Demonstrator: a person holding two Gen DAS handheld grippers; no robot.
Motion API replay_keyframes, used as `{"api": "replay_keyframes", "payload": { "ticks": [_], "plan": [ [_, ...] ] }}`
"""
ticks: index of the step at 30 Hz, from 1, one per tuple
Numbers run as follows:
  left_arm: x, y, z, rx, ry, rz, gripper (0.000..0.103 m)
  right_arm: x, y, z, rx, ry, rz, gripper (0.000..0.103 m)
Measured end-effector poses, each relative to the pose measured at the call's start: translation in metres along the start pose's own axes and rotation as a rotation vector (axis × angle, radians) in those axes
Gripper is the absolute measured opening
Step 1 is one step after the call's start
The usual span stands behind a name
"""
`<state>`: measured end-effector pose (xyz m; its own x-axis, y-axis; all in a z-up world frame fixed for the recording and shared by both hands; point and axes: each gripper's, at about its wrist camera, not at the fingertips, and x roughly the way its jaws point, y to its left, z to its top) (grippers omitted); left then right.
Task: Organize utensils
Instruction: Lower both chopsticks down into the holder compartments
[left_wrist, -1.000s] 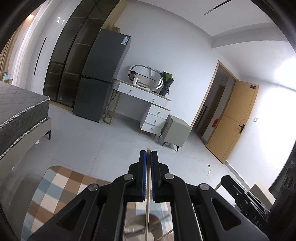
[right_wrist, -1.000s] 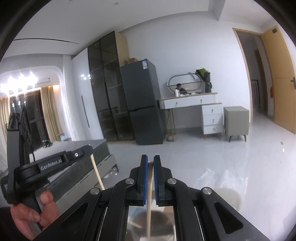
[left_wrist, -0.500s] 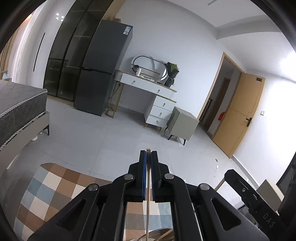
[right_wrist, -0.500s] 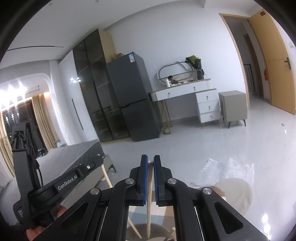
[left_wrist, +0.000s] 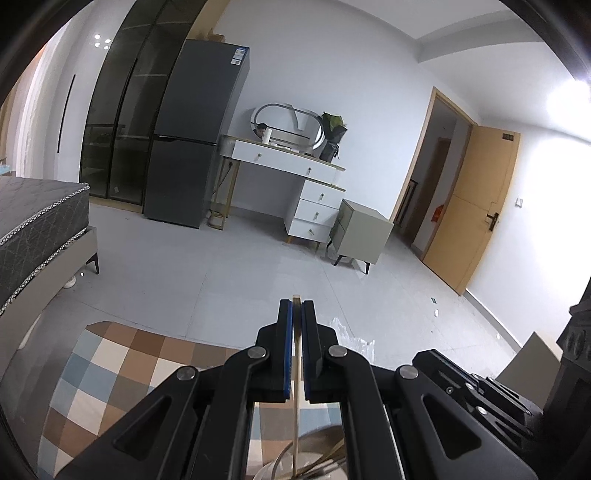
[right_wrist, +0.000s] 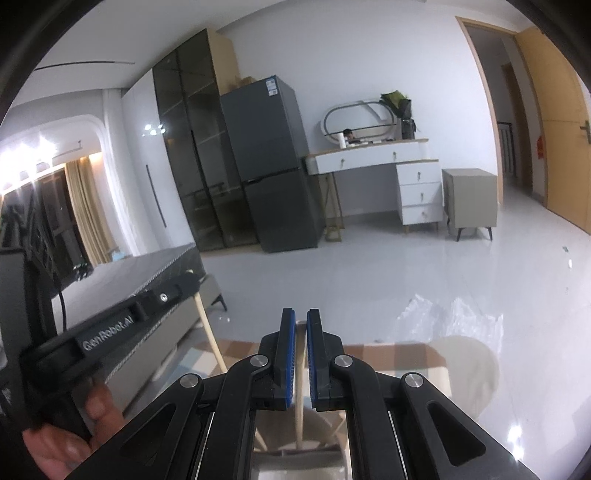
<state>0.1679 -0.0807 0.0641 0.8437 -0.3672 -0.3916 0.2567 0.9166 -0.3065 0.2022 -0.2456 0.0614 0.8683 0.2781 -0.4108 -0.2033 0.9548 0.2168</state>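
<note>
My left gripper (left_wrist: 296, 306) is shut on a thin pale wooden chopstick (left_wrist: 295, 424) that hangs straight down between its blue pads. The stick's lower end reaches a round metal holder (left_wrist: 317, 454) at the bottom edge, where other utensils lean. My right gripper (right_wrist: 300, 314) is shut on a second chopstick (right_wrist: 300, 406), which also points down toward a grey holder (right_wrist: 295, 467) below it. In the right wrist view a hand (right_wrist: 74, 435) holds the left gripper at the left, its chopstick (right_wrist: 210, 332) slanting down. The right gripper's black body (left_wrist: 461, 384) shows low right in the left wrist view.
A checked brown, blue and white cloth (left_wrist: 110, 369) lies under the holder. A round beige stool (right_wrist: 469, 362) and crumpled clear plastic (right_wrist: 443, 314) sit to the right. A bed (left_wrist: 33, 221) stands at the left; a fridge (left_wrist: 199, 140), a dressing table (left_wrist: 295, 166) and a door (left_wrist: 476, 206) are far off.
Both grippers have sunk, the right one more. More of the checked cloth and the metal holder now shows under the hanging chopsticks. Both grips are unchanged.
</note>
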Motion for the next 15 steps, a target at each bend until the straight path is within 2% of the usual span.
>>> {"api": "replay_keyframes", "payload": {
  "ticks": [8,11,13,15],
  "plan": [
    [0.001,-0.001,-0.001,0.039,0.072,-0.025,0.0,0.002,0.006,-0.004,-0.022,0.052,0.021,0.005],
    [0.004,-0.003,-0.005,0.063,0.142,-0.037,0.0,0.006,0.009,-0.005,-0.025,0.085,0.029,0.006],
    [0.01,-0.001,-0.007,0.061,0.21,-0.076,0.0,0.01,0.009,-0.005,0.004,0.132,0.041,0.006],
    [0.014,0.0,-0.005,0.053,0.271,-0.085,0.001,0.008,0.006,-0.007,0.041,0.144,0.042,0.008]
  ]
}}
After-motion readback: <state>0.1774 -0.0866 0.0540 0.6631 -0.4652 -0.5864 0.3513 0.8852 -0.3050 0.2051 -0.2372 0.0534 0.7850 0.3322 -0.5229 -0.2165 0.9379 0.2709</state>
